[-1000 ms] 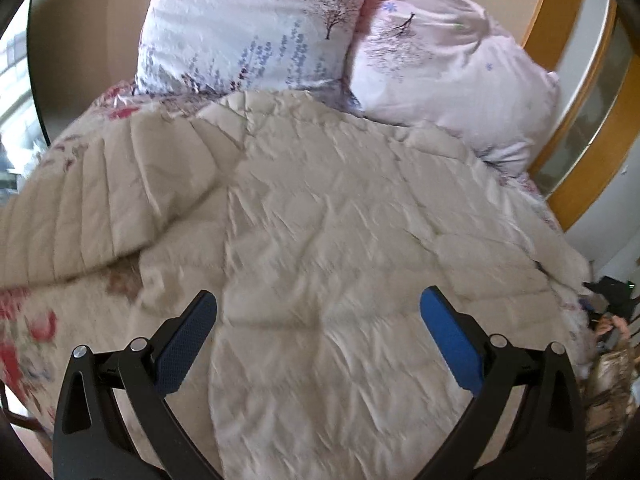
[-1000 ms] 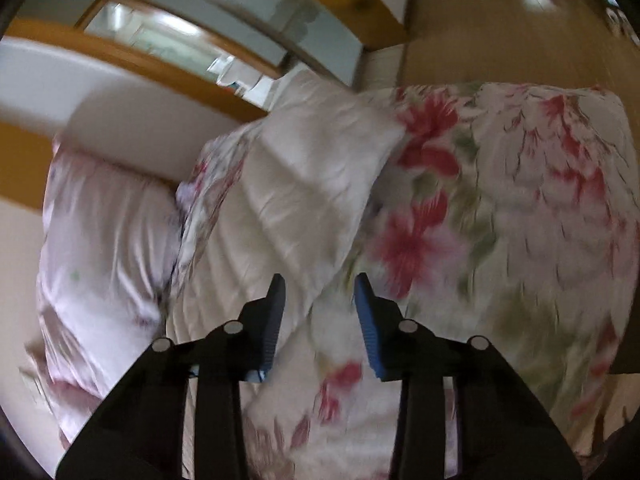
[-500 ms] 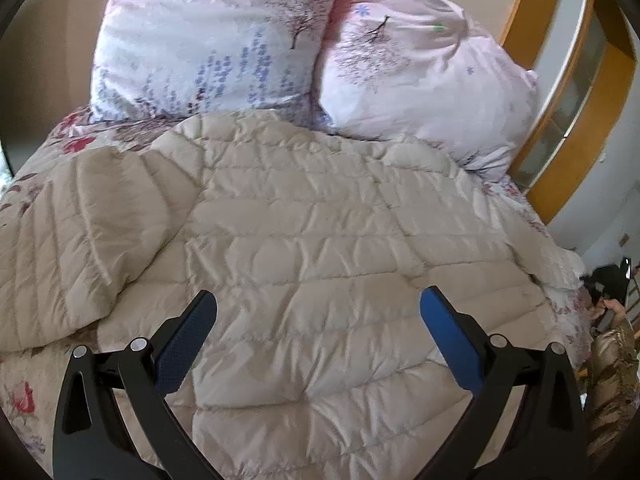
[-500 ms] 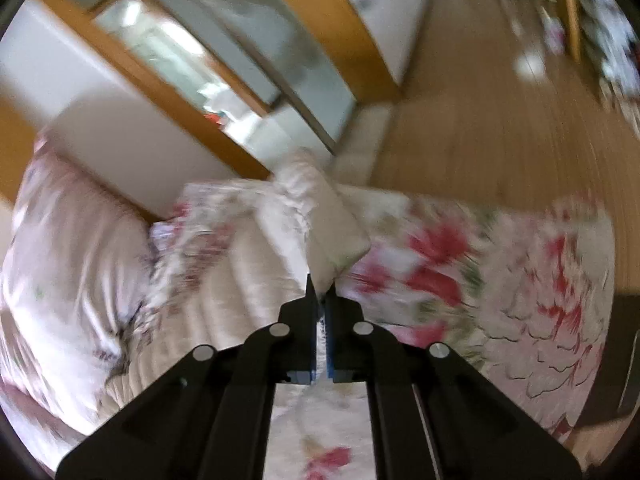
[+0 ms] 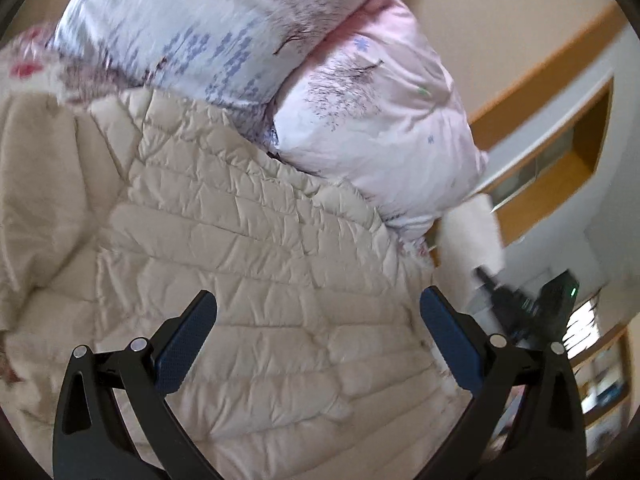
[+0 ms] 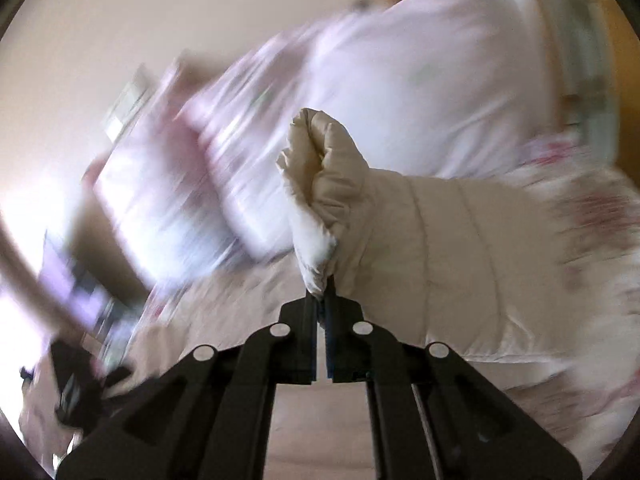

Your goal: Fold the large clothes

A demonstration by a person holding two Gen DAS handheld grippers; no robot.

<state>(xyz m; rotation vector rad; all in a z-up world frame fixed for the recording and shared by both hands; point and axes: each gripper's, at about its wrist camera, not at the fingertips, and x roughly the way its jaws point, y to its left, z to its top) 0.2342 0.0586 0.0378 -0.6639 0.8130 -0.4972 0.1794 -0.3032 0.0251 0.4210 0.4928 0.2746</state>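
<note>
Two grippers are in my views, each doing a different job. Nearest in the right wrist view, my right gripper (image 6: 322,300) has its jaws pressed together on the cuff of a sleeve (image 6: 320,184) of the cream quilted jacket (image 5: 260,280). The padded sleeve bunches up directly ahead of the fingertips and trails off to the right. I judge I hold the cuff so that the sleeve can be carried over the jacket's body for a fold. The background here is streaked with motion blur.

In the left wrist view, my left gripper (image 5: 318,320) hangs with its blue pads (image 5: 184,344) wide apart, gripping nothing. The jacket lies spread flat on the bed directly beneath and ahead of them. Beyond the jacket's far edge, two pale floral pillows (image 5: 372,120) lean touching it. Beyond the pillows is a wall with wooden trim (image 5: 552,52).
</note>
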